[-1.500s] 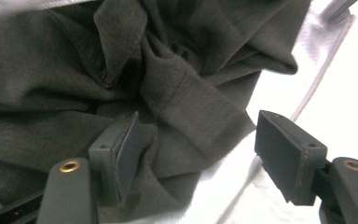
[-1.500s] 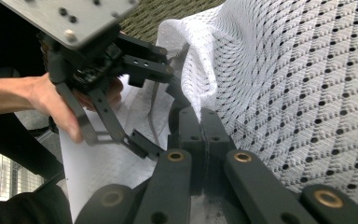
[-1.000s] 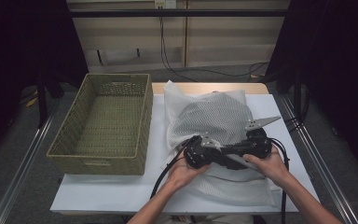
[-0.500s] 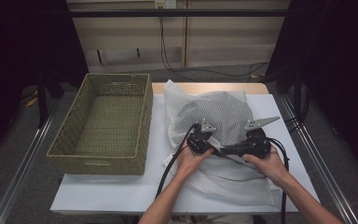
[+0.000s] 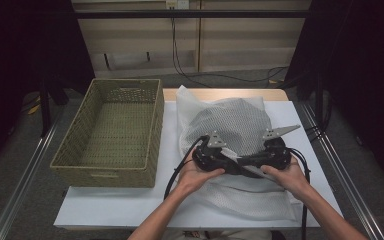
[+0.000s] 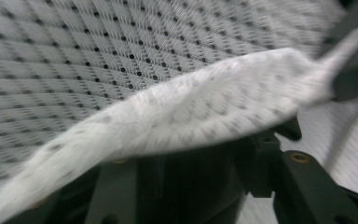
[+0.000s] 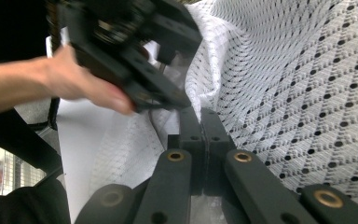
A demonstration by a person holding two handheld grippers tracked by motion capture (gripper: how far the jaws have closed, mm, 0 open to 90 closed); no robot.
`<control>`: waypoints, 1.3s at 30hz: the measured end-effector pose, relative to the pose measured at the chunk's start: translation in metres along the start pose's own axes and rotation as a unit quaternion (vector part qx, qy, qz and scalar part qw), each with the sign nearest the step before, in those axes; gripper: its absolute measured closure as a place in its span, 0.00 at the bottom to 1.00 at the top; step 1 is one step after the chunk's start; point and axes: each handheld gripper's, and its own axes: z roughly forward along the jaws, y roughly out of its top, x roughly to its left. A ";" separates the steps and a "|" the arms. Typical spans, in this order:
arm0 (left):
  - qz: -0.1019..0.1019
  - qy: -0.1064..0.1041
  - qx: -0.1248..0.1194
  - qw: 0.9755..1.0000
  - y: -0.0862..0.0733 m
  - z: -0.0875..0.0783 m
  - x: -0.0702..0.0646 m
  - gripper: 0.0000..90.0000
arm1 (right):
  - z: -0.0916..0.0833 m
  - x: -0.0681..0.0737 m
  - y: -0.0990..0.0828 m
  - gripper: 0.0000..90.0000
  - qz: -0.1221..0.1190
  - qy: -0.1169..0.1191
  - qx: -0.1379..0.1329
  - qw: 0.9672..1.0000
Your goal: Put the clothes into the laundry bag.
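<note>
My left claw [image 5: 228, 159] has lifted a little off the cloth since the earlier frames, and its jaws have just been opening; a blurred fold of the white perforated mesh laundry bag [image 5: 232, 120] lies across them in the left gripper view, loosely draped as far as I can tell, not pinched. The right claw [image 7: 200, 122] stands closed on the bag's edge: in the right gripper view its two black jaws meet with a thin pleat of mesh rising from between them. The bag lies spread on the white bench [image 5: 105, 215], bulging just beyond both claws, its flat skirt running back under my hands towards me. Off to the left claw's outer side, well apart, sits the empty rectangular woven olive-green basket [image 5: 75, 150].

I judge the bag light and thoroughly limp: it creases wherever it is pinched, sags between two holds, and will trail rather than keep a shape. The weave looks rough enough not to slip from the pads, and nothing about it seems breakable, though the holes could snag on a jaw corner. The best hold, to my eye, is a gathered fold or the hemmed edge beside the right claw's pinch, with the left claw taking a second fold somewhat further along so the cloth hangs between two points.
</note>
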 end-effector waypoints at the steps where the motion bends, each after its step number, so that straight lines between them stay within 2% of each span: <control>1: -0.002 -0.004 -0.004 1.000 -0.001 -0.007 -0.003 0.59 | 0.000 0.000 0.000 1.00 -0.001 0.000 0.000 1.000; 4: 0.013 -0.001 -0.008 1.000 -0.007 -0.027 -0.009 0.58 | 0.000 0.000 -0.001 1.00 0.000 0.001 0.001 1.000; 10: 0.001 0.021 0.016 1.000 -0.039 -0.062 -0.009 0.54 | 0.002 0.004 -0.001 1.00 -0.008 0.005 0.006 1.000; 12: 0.012 0.044 0.023 0.999 -0.052 -0.068 -0.011 0.52 | 0.002 0.005 -0.001 1.00 -0.010 0.004 0.008 1.000; 13: -0.002 0.039 0.026 0.999 -0.056 -0.070 -0.011 0.48 | 0.002 0.004 -0.001 1.00 -0.008 0.004 0.009 1.000; 14: -0.002 0.031 0.032 0.999 -0.060 -0.072 -0.013 0.45 | 0.003 0.004 -0.002 1.00 -0.006 0.004 0.010 1.000; 16: 0.017 0.029 0.040 0.999 -0.065 -0.075 -0.020 0.43 | 0.004 0.003 -0.002 1.00 -0.004 0.004 0.012 1.000; 17: 0.019 0.018 0.039 0.999 -0.068 -0.077 -0.021 0.41 | 0.004 0.003 -0.003 1.00 -0.001 0.004 0.012 1.000; 21: 0.012 0.026 0.054 0.998 -0.086 -0.084 -0.022 0.40 | 0.004 0.003 -0.003 1.00 -0.005 0.002 0.013 1.000; 23: 0.022 0.035 0.056 0.998 -0.091 -0.087 -0.021 0.40 | 0.004 0.003 -0.004 1.00 -0.005 0.002 0.014 1.000; 24: 0.028 0.033 0.048 0.998 -0.091 -0.089 -0.020 0.40 | 0.004 0.003 -0.004 1.00 -0.005 0.001 0.014 1.000; 26: 0.043 0.031 0.056 0.997 -0.091 -0.090 -0.019 0.40 | 0.005 0.003 -0.004 1.00 -0.005 0.000 0.015 1.000; 27: 0.040 0.020 0.066 0.997 -0.093 -0.086 -0.017 0.40 | 0.005 0.003 -0.004 1.00 -0.006 -0.001 0.016 1.000; 28: 0.037 0.018 0.071 0.997 -0.095 -0.083 -0.017 0.42 | 0.005 0.004 -0.004 1.00 -0.005 -0.001 0.016 1.000; 30: 0.049 0.029 0.091 0.994 -0.096 -0.076 -0.016 0.44 | 0.005 0.004 -0.004 1.00 -0.004 -0.003 0.017 1.000; 31: 0.049 0.032 0.092 0.994 -0.097 -0.072 -0.015 0.49 | 0.005 0.004 -0.004 1.00 -0.005 -0.003 0.016 1.000; 32: 0.042 0.029 0.087 0.995 -0.096 -0.071 -0.013 0.52 | 0.004 0.004 -0.004 1.00 -0.007 -0.002 0.017 1.000; 33: 0.037 0.023 0.085 0.995 -0.095 -0.069 -0.010 0.61 | 0.004 0.004 -0.004 1.00 -0.007 -0.002 0.016 1.000; 34: 0.028 0.018 0.082 0.996 -0.093 -0.067 -0.010 0.78 | 0.004 0.004 -0.004 1.00 -0.007 -0.002 0.016 1.000; 35: 0.043 0.019 0.095 0.994 -0.091 -0.067 -0.010 0.94 | 0.004 0.004 -0.004 1.00 -0.007 -0.002 0.016 1.000; 36: 0.034 0.023 0.092 0.995 -0.090 -0.065 -0.012 1.00 | 0.004 0.004 -0.004 1.00 -0.008 -0.003 0.017 1.000; 37: 0.039 0.020 0.105 0.994 -0.088 -0.066 -0.011 1.00 | 0.005 0.004 -0.004 1.00 -0.006 -0.005 0.018 1.000; 39: 0.030 0.010 0.107 0.994 -0.088 -0.069 -0.012 1.00 | 0.005 0.004 -0.004 1.00 -0.011 -0.004 0.021 1.000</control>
